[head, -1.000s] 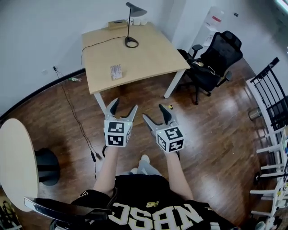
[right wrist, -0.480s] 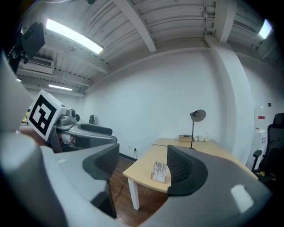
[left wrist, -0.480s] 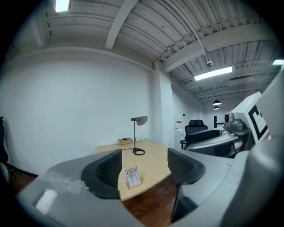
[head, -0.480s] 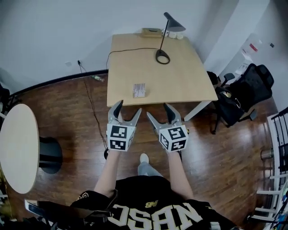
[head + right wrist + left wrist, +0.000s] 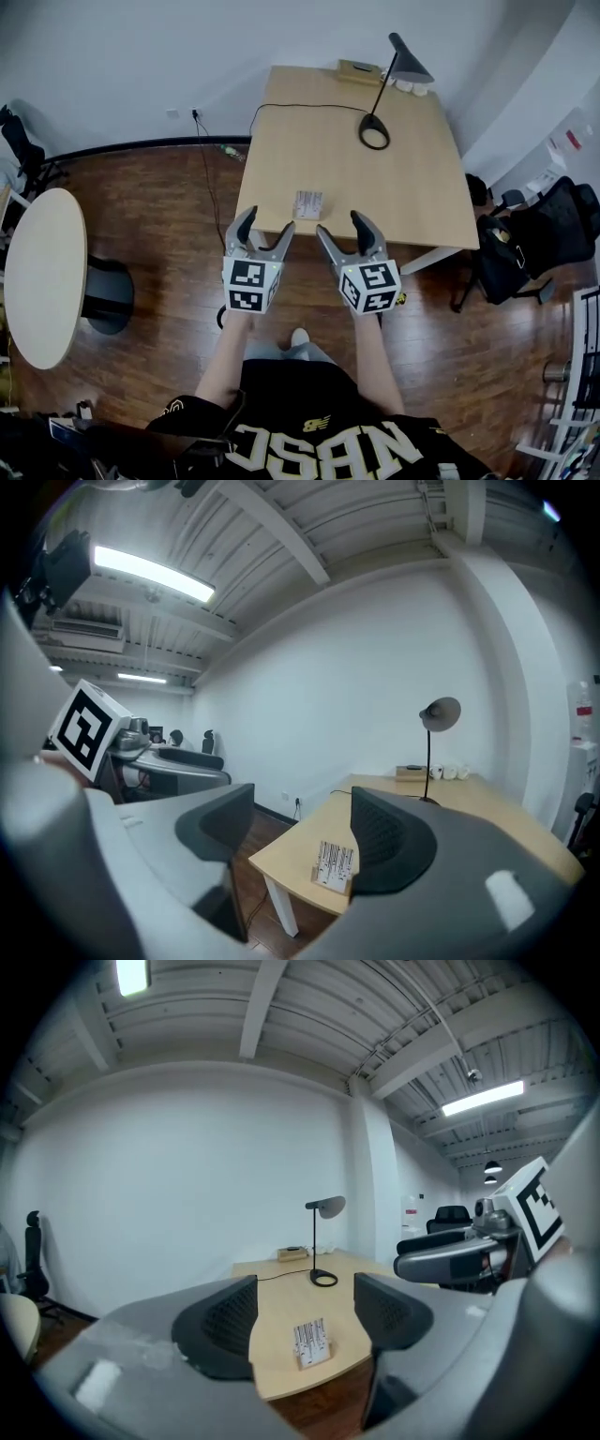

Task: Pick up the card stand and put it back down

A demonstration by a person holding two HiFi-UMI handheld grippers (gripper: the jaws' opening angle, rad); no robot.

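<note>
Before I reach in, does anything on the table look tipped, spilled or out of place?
Nothing stands out. The card stand sits upright near the near edge of the table, and the desk lamp stands upright farther back. No spill or damage is visible.

The left gripper (image 5: 265,221) and right gripper (image 5: 341,224), earlier over the floor (image 5: 169,244) well short of the desk (image 5: 412,187), now hover at its near edge just before the card stand (image 5: 307,203), the right one's jaws closing (nothing between them).

place: office | evidence: wooden desk (image 5: 394,187); desk lamp (image 5: 409,66); black swivel chair (image 5: 548,234); ceiling strip lights (image 5: 483,1097)
</note>
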